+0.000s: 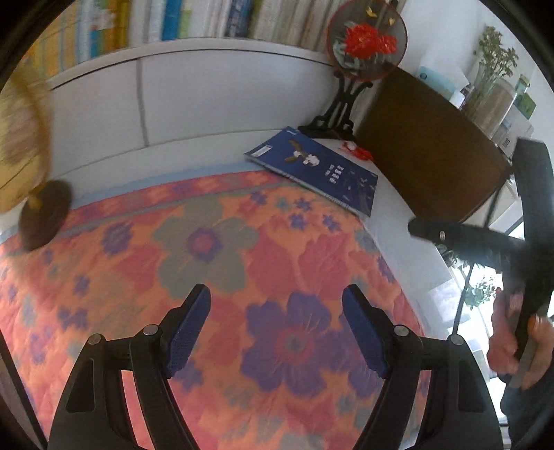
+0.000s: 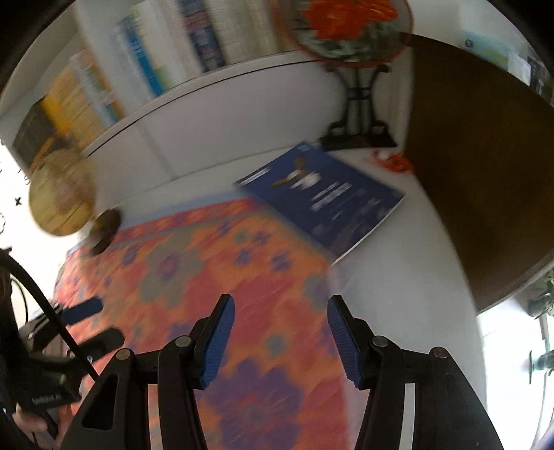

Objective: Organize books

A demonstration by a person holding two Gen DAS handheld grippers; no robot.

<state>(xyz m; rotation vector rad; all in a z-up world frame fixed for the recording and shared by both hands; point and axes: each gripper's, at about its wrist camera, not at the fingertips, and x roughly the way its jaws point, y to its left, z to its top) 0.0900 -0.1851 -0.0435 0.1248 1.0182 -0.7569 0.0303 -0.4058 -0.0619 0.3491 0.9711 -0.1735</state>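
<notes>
Closest to my left wrist lens, the left gripper (image 1: 276, 323) has its blue pads spread wide and empty, hovering over the floral quilted mat (image 1: 145, 263). From there the blue book (image 1: 316, 171) lies flat at about 1 o'clock, its near end on the mat's far corner and the rest on the white tabletop (image 1: 391, 214), its long axis slanting from upper left to lower right. Behind it, at 12 to 1 o'clock, stands the round embroidered fan on its black stand (image 1: 367, 41), with a shelf row of upright books (image 1: 173, 20) along the top; a globe (image 1: 20, 145) sits at 10 o'clock. At 3 o'clock I see the right gripper (image 1: 426, 230) reaching in from the side. Switching to the right wrist view, which is motion-blurred, the right gripper (image 2: 281, 341) is likewise parted with nothing between its pads. The blue book (image 2: 322, 194) lies almost straight ahead at 12 to 1 o'clock, its long axis running from upper left to lower right. I judge the right gripper the nearer one, so the pickup falls to it.
</notes>
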